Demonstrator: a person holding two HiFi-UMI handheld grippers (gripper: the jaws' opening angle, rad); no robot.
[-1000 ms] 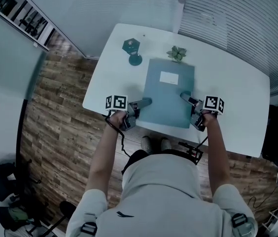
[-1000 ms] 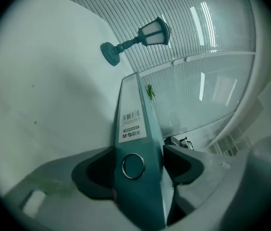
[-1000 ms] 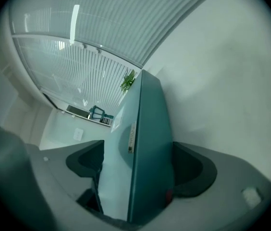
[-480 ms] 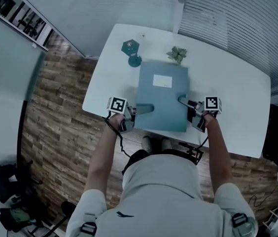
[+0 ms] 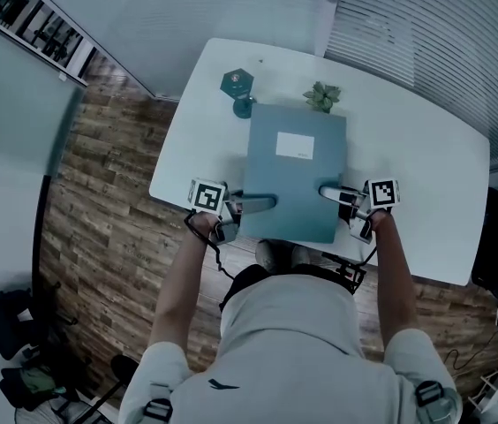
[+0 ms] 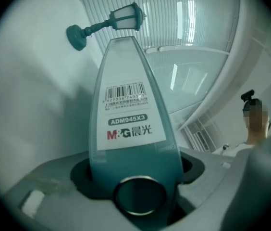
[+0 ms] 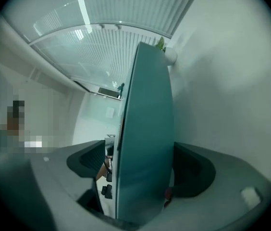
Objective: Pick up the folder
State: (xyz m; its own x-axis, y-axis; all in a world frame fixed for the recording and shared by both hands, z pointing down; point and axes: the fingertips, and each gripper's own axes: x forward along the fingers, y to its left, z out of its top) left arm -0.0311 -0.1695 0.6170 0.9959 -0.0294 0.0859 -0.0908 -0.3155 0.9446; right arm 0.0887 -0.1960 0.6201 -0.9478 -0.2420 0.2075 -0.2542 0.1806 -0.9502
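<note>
You have the folder (image 5: 295, 184) just off the bench (image 5: 408, 157), I judge, lying level in mid-frame. Your left gripper (image 5: 265, 203) has its jaws clamped on the spine. Your right gripper (image 5: 330, 190) straddles the opposite edge, its jaws just eased wider with a sliver of gap on one side. What's left is to firm up that side and raise it clear. The white bench carries a lamp ornament (image 5: 238, 91) and a plant (image 5: 322, 96) at upper centre, with plank floor (image 5: 99, 201) on the left and ribbed blinds (image 5: 426, 34) at upper right.

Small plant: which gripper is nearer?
Right. The right gripper, jaws just opening wider around the folder's edge, sits on the plant's side; the left gripper grips the opposite edge, farther away.
</note>
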